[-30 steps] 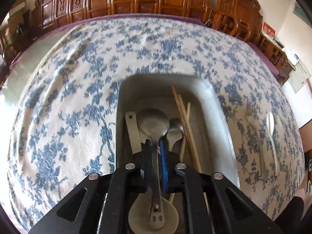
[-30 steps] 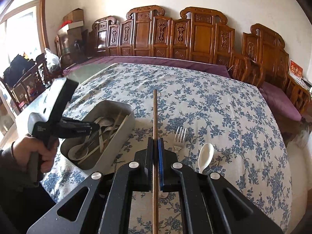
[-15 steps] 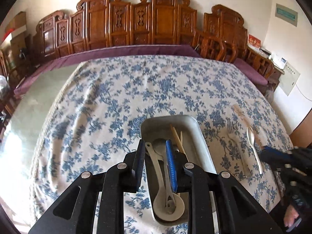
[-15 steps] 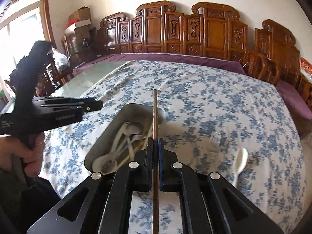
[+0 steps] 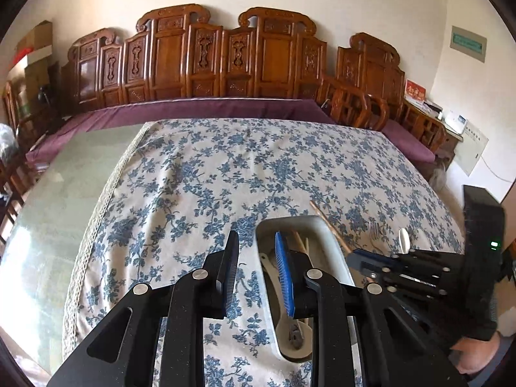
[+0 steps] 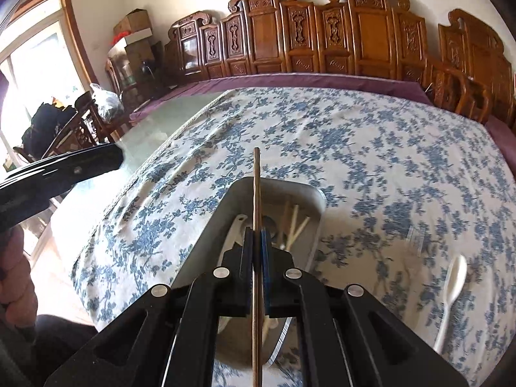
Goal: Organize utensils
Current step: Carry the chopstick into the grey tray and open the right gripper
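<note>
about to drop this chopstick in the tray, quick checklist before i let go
1. Right gripper shut on chopstick: ok.
2. Chopstick over tray: ok.
3. Left gripper empty, out of the drop path: ok.
4. Room in tray among the utensils: ok.
5. Chopstick low enough to release: cannot tell.
6. Fork and white spoon also in the tray: not ok, both lie on the cloth.

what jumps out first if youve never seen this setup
The right gripper in the foreground is clamped on a thin brown chopstick poised over the metal tray of utensils on the blue-flowered tablecloth. To the tray's right lies a white spoon; carved wooden chairs line the back wall.
</note>
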`<state>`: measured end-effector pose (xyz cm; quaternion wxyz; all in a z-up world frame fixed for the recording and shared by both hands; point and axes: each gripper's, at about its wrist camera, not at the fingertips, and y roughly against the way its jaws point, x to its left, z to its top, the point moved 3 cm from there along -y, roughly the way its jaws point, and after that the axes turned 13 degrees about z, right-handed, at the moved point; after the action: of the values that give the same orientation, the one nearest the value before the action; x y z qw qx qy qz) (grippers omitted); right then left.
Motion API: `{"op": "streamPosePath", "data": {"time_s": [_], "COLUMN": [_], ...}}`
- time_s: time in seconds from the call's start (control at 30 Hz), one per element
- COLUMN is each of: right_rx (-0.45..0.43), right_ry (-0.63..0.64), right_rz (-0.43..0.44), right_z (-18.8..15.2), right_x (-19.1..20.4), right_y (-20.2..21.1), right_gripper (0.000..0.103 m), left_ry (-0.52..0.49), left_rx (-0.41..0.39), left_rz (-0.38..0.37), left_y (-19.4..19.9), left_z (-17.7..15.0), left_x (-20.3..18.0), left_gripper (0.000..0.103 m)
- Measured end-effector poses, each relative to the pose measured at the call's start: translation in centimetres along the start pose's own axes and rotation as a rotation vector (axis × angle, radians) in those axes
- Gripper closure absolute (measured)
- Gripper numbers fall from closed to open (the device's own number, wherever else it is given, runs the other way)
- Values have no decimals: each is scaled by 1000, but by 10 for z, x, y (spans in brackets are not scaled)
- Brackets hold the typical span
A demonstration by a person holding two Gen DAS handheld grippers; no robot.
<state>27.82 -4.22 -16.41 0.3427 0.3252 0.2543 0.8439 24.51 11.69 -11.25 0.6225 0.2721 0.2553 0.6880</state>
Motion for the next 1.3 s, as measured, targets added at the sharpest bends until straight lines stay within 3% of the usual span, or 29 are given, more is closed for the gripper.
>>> {"op": "streamPosePath", "data": {"time_s": [0.33,0.77,1.0,1.3], "right_rx": [65,103,67,2], "right_ry": [-94,-125,-66,-1], "right_rz": [23,7,19,-54], "right_z": [-7,-10,-8,-16], "right_x": [-9,-17,-12,-32], "right_y": [-57,-81,-60,17], "right_gripper": [97,96,94,94], "left_ry": [25,16,12,-19], "left_rx": [20,28,32,44], "left_rz": [11,16,16,14], "left_y": [-7,-10,-12,-17], "left_z": [-2,-5,-7,-12], "left_x": [16,14,12,-8], "left_gripper": [81,81,81,81]}}
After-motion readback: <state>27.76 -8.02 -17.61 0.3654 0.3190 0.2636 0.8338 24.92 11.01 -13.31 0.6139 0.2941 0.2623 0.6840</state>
